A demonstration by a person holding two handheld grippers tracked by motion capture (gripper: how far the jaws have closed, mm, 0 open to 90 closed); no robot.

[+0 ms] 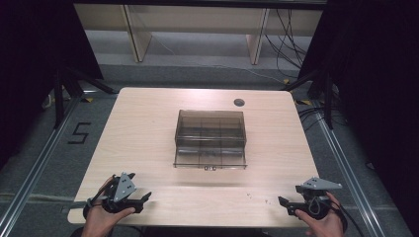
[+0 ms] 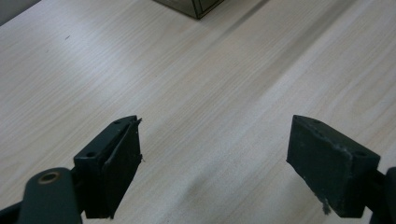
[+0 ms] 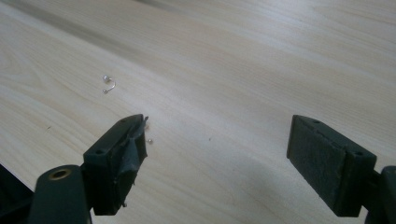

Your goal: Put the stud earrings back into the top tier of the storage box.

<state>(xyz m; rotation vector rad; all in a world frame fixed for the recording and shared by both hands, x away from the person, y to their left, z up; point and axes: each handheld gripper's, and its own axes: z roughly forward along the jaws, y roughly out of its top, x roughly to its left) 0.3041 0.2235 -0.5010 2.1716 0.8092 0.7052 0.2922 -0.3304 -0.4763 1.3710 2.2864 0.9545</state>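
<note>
Smoky clear plastic makes up the compartment box (image 1: 211,139), which sits at the middle of the worktop (image 1: 143,128), well apart from both hands. Tiny metal pieces — a curved barbell stud (image 3: 109,84) and a small bead (image 3: 150,140) — lie on the wood just ahead of the right gripper (image 1: 283,203), and these look like the things to be sorted into the box. To take one cleanly, I'd lower the spread fingers (image 3: 122,163) so they straddle the stud, then close slowly; such small parts may skid or flick away. Both grippers rest low at the near edge, pointing inward toward each other. The left gripper (image 1: 145,197) also has its fingers (image 2: 114,163) wide apart — nothing between them.
</note>
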